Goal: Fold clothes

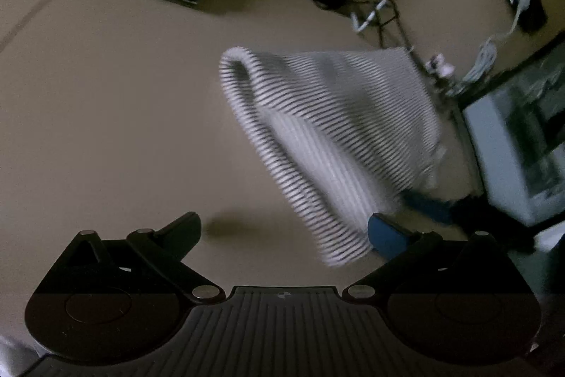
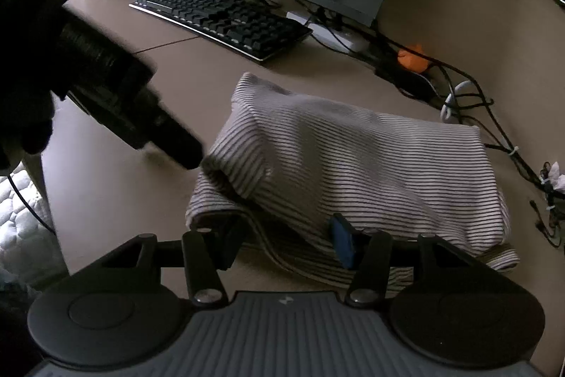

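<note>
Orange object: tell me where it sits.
In the right wrist view, the orange object sits far right on the desk among cables, beyond the striped garment.

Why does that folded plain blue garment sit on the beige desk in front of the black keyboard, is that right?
Not quite: the garment is white with thin dark stripes, not plain blue, as the right wrist view shows. It does sit folded on the beige desk in front of the black keyboard.

Both tools are matte black. The left gripper (image 1: 284, 232) has two round discs, silver pivot screws, a ribbed grey plate between them, and one blue pad on its right finger. The right gripper (image 2: 287, 244) has the same build, with a small logo on the plate.
</note>
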`<move>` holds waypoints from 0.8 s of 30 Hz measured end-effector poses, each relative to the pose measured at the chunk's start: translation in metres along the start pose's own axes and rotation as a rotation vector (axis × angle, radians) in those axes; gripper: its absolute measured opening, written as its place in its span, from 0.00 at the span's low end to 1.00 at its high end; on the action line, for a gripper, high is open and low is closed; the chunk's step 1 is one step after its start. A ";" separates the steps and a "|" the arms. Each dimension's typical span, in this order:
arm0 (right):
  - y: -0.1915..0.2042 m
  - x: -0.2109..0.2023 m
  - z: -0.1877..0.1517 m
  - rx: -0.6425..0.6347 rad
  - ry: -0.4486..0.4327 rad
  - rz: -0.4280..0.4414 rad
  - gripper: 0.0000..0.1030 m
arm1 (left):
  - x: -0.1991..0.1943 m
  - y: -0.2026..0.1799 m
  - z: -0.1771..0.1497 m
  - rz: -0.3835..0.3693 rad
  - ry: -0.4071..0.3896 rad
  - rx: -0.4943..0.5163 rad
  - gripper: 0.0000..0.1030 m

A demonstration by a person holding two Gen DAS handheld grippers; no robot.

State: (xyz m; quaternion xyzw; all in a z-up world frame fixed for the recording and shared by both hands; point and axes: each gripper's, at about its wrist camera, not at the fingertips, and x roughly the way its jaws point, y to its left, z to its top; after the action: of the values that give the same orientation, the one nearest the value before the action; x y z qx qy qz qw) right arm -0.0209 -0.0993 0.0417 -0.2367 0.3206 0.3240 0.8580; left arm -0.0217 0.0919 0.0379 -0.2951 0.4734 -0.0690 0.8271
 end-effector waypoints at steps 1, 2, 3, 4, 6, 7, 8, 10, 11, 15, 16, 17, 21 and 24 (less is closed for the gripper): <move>0.000 0.000 0.000 -0.006 -0.004 -0.001 0.52 | 0.003 0.001 0.003 -0.034 0.004 -0.034 1.00; 0.000 0.000 0.000 -0.013 -0.008 -0.003 0.52 | 0.007 0.001 0.007 -0.057 0.011 -0.064 1.00; 0.000 0.001 0.000 -0.019 -0.012 -0.004 0.52 | 0.012 0.000 0.009 -0.072 0.020 -0.085 1.00; 0.000 0.001 -0.001 -0.026 -0.016 -0.006 0.52 | 0.016 -0.003 0.012 -0.079 0.026 -0.084 1.00; 0.001 0.001 -0.001 -0.041 -0.025 -0.006 0.52 | 0.024 -0.009 0.017 -0.093 0.038 -0.081 1.00; 0.003 -0.002 -0.001 -0.059 -0.032 0.007 0.52 | 0.028 -0.012 0.020 -0.104 0.044 -0.080 1.00; 0.004 -0.004 -0.002 -0.076 -0.040 0.019 0.53 | 0.028 -0.017 0.023 -0.136 0.047 -0.080 1.00; 0.008 -0.007 -0.002 -0.110 -0.066 0.025 0.60 | 0.029 -0.028 0.030 -0.199 0.051 -0.078 1.00; 0.010 -0.007 -0.002 -0.131 -0.079 0.020 0.61 | 0.027 -0.036 0.034 -0.212 0.044 -0.060 1.00; 0.018 0.009 0.002 -0.224 -0.092 -0.038 0.62 | 0.026 -0.055 0.048 -0.231 0.035 -0.012 1.00; 0.020 0.012 0.005 -0.237 -0.100 -0.038 0.62 | 0.026 -0.058 0.050 -0.231 0.036 -0.009 1.00; 0.021 0.014 0.008 -0.246 -0.106 -0.036 0.62 | 0.024 -0.057 0.052 -0.223 0.029 -0.006 1.00; -0.002 0.023 0.027 -0.076 -0.082 0.045 0.43 | 0.009 -0.047 0.055 -0.177 -0.017 -0.017 1.00; -0.020 0.025 0.034 0.034 -0.075 0.101 0.41 | -0.002 -0.026 0.053 -0.123 -0.039 -0.071 1.00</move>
State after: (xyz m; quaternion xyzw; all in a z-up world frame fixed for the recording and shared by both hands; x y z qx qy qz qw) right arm 0.0216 -0.0821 0.0516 -0.1931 0.3054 0.3700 0.8559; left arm 0.0252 0.0937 0.0733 -0.3541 0.4403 -0.0973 0.8193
